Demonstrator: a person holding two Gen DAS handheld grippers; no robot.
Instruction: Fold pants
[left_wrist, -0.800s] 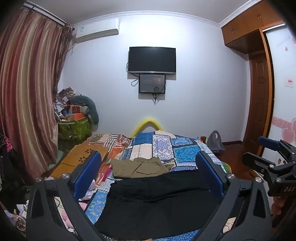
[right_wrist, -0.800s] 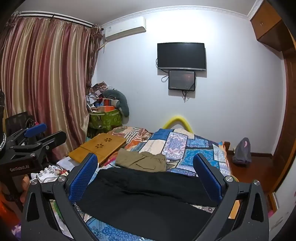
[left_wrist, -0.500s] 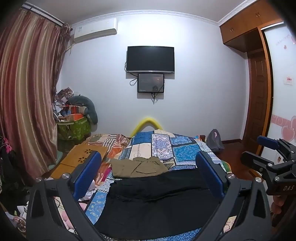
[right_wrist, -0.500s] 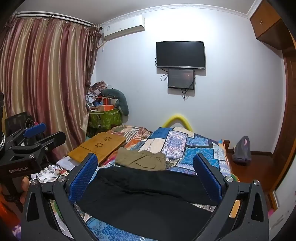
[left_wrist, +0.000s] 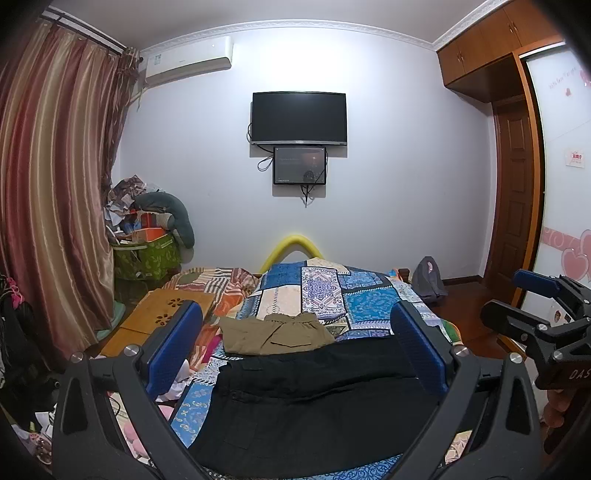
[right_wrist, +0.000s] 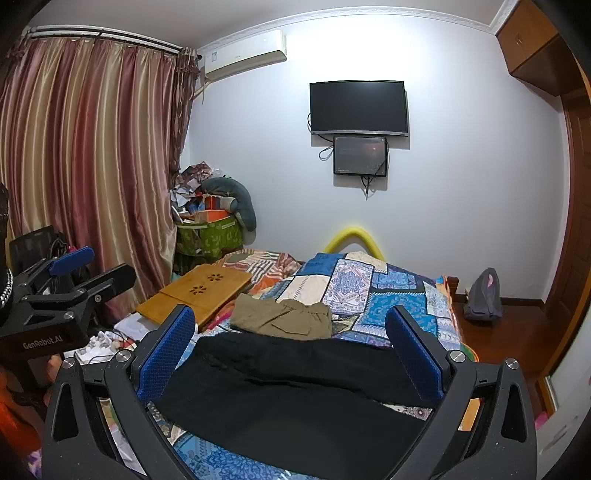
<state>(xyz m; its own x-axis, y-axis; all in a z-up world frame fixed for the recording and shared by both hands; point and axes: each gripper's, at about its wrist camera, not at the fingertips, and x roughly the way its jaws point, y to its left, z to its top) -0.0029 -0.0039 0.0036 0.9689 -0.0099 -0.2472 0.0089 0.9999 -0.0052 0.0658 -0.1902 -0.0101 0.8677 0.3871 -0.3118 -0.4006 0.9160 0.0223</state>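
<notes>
Black pants (left_wrist: 314, 398) lie spread flat across the near end of the bed; they also show in the right wrist view (right_wrist: 295, 391). Folded khaki pants (left_wrist: 273, 334) lie just beyond them, also in the right wrist view (right_wrist: 284, 319). My left gripper (left_wrist: 295, 350) is open and empty, held above the black pants. My right gripper (right_wrist: 291, 350) is open and empty, also above the pants. The right gripper shows at the right edge of the left wrist view (left_wrist: 546, 332); the left gripper shows at the left edge of the right wrist view (right_wrist: 55, 295).
The bed has a blue patchwork cover (left_wrist: 362, 299). A wooden lap table (right_wrist: 199, 291) lies at the bed's left side. A green box (left_wrist: 144, 254) piled with clutter stands by the curtain (left_wrist: 48, 206). A grey bag (right_wrist: 484, 295) sits on the floor at the right, near a wooden door (left_wrist: 513, 206).
Both views have shifted very slightly; the grippers stay open above the black pants and the pants have not moved.
</notes>
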